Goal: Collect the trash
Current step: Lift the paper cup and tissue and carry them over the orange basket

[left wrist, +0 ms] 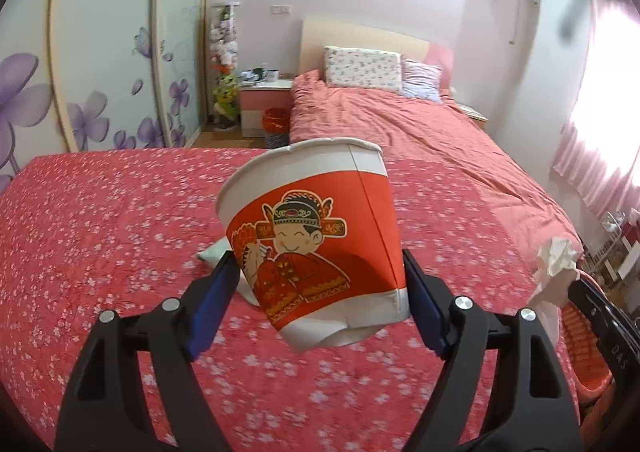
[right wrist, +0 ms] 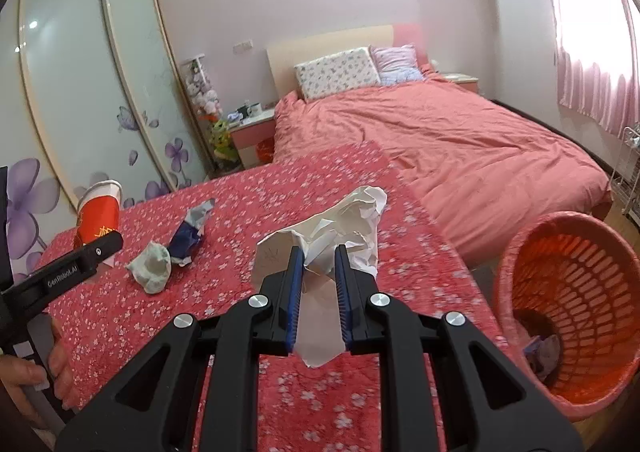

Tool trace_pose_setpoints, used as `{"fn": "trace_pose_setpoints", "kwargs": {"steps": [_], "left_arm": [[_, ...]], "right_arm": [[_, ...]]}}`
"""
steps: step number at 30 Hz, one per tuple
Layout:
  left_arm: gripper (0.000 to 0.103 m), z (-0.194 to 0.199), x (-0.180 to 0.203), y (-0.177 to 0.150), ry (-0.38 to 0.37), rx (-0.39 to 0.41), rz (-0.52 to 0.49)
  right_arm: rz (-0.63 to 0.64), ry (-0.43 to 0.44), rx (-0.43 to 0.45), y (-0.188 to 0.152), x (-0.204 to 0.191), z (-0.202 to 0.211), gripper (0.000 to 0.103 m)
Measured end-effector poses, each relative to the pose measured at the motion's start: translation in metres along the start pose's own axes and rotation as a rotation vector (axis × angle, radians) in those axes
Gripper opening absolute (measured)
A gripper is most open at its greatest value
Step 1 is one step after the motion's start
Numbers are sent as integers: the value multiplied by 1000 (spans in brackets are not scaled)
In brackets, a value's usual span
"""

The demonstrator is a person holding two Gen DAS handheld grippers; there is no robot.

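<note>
My left gripper (left wrist: 320,272) is shut on a red and white paper cup (left wrist: 316,236) with a cartoon figure, held tilted above the red flowered cloth (left wrist: 100,232); the cup also shows at the left of the right wrist view (right wrist: 98,212). My right gripper (right wrist: 317,252) is shut on a crumpled white paper (right wrist: 340,228), held above the cloth; it also shows in the left wrist view (left wrist: 554,260). A pale green wad (right wrist: 152,266) and a blue and white wrapper (right wrist: 192,230) lie on the cloth. An orange waste basket (right wrist: 568,316) stands at the right, with some scraps at its bottom.
A bed with a pink duvet (right wrist: 460,140) and pillows lies beyond the cloth-covered surface. A wardrobe with purple flowers (left wrist: 100,72) is at the left. A nightstand (left wrist: 266,92) with cups and another small red basket (left wrist: 276,124) stand by the bed. A wire rack (right wrist: 628,172) is at the far right.
</note>
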State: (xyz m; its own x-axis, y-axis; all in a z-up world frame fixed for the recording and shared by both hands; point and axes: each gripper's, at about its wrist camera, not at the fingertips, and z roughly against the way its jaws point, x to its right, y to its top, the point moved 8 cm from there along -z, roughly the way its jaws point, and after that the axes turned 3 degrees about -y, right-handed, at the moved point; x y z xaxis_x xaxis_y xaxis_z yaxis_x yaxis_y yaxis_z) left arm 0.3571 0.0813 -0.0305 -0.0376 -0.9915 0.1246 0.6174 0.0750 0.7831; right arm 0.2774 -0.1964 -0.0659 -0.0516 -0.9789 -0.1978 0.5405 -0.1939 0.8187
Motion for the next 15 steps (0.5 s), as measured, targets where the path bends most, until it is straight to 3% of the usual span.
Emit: {"fn": "trace_pose_setpoints", "kwargs": {"steps": [15], "left_arm": [[77,19,91,-9,-153,8,-125]], "right_arm": [[-88,-82,93,10,62,43,17]]}}
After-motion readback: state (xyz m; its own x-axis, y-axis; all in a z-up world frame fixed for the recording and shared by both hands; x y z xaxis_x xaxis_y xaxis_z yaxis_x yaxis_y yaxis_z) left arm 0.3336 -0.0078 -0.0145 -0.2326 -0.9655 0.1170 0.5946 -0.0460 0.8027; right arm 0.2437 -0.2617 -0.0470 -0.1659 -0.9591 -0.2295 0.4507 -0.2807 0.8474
